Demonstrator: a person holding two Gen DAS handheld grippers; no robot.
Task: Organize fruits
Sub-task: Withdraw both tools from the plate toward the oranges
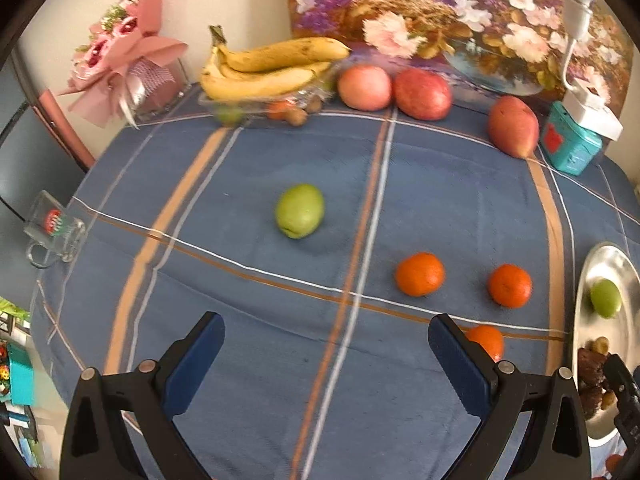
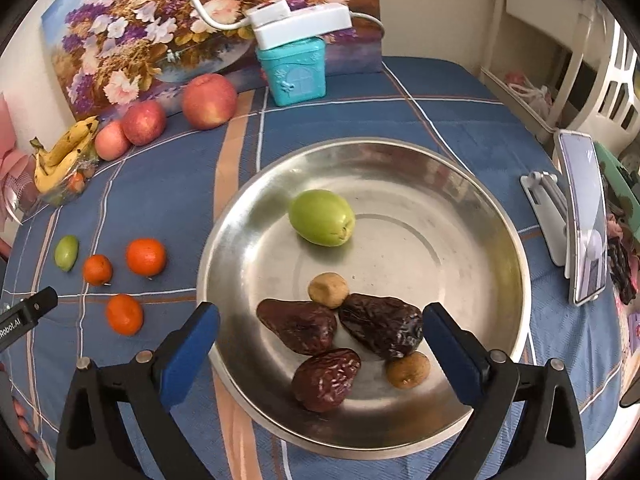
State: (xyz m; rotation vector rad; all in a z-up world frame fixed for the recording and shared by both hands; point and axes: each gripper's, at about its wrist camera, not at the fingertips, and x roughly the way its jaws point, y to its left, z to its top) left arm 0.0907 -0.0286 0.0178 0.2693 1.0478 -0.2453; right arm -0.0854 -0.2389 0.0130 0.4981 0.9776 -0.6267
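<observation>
— Green fruit (image 1: 299, 211) sits alone on the blue surface (image 1: 240, 280). The left gripper (image 1: 326, 340) is spread wide, holding nothing.

— Go slow and squeeze softly. The right gripper (image 2: 320, 332) hangs spread over the metal plate (image 2: 460, 184).

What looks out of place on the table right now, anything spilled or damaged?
Nothing spilled or damaged. One green fruit and three oranges lie loose on the tablecloth, while a matching green fruit already sits in the metal plate with the dates. Both grippers are open.
</observation>
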